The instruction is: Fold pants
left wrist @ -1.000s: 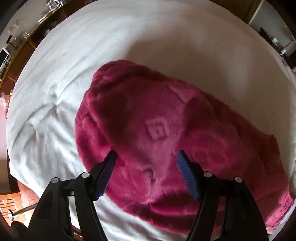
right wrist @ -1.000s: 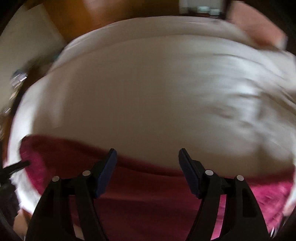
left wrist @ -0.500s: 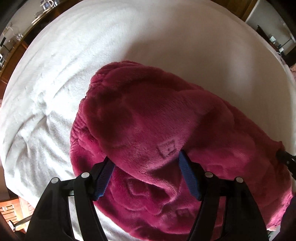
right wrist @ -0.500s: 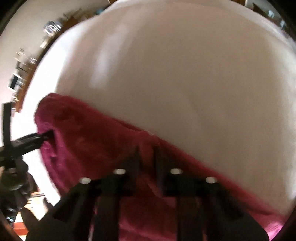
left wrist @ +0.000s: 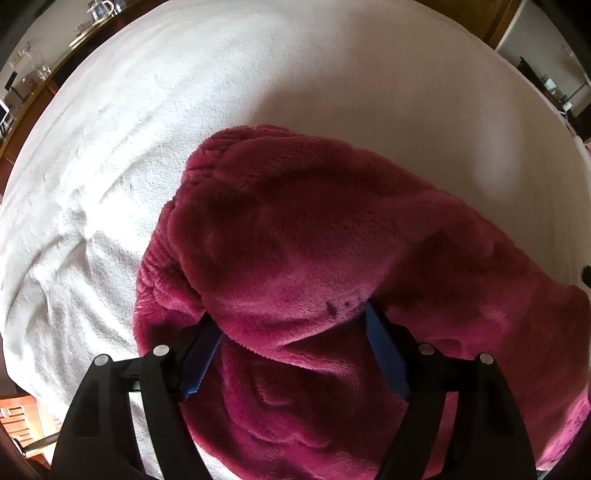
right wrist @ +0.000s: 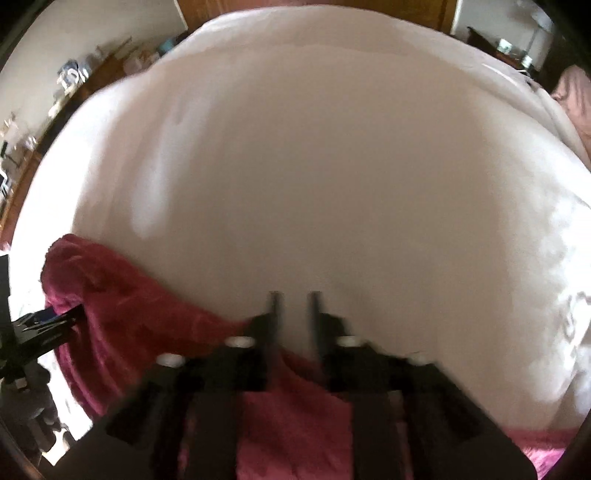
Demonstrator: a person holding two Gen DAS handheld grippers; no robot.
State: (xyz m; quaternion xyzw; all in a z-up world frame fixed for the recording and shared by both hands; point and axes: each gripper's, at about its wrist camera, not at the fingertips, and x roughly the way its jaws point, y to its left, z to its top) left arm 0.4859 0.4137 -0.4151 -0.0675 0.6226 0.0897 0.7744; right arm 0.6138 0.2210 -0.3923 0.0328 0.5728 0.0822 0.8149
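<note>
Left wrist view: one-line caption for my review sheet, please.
Left gripper straddles a fold of fuzzy magenta fleece pants on a white bedcover.

I see the pants (left wrist: pixel 332 240) as a deep magenta-red plush, lighter pink where light catches the nap and darker in the folds, with a faint embossed chevron-like motif in the pile near the lower edge and a ribbed texture along the left border. The bed cover (left wrist: pixel 147 110) beneath is off-white, with a fine towelling grain in the left wrist view and a smooth cream tone in the right wrist view. My left gripper (left wrist: pixel 291 354) is black with blue pads (left wrist: pixel 384 354) and silver screw heads; my right gripper (right wrist: pixel 293 306) appears black, blurred. Furniture (right wrist: pixel 447 14) at the margins is brown wood.
</note>
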